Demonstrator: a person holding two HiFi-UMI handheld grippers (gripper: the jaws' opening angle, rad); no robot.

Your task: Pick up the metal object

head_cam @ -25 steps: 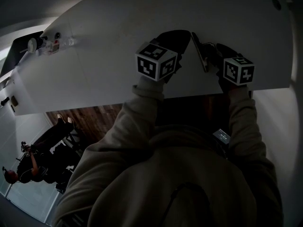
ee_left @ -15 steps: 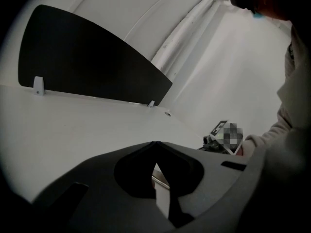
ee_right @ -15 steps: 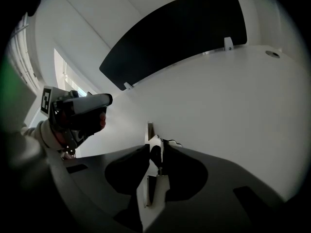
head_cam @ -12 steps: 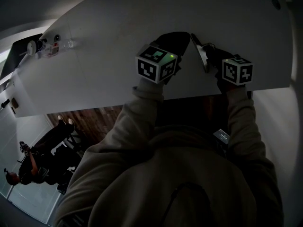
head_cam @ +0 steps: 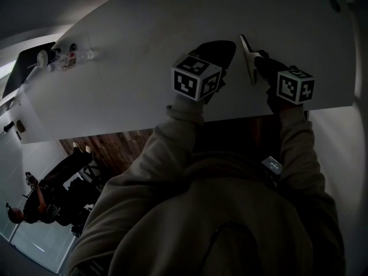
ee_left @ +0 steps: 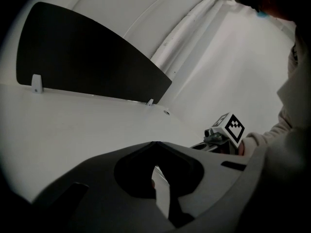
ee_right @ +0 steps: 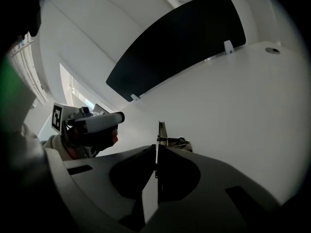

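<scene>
Dim room: white desk (head_cam: 144, 27), black divider panel (ee_left: 87, 57), wood floor (head_cam: 118, 145).

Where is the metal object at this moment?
In the head view, upper right, the metal object stands edge-on, clamped in the right gripper over the white table, just right of the left gripper.

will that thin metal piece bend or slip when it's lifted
Probably stiff: the metal object stands straight, edge-on, from the right gripper, whose jaws have just closed on it. Likely light, being a thin plate. It might pivot, since only a narrow strip is pinched.
</scene>
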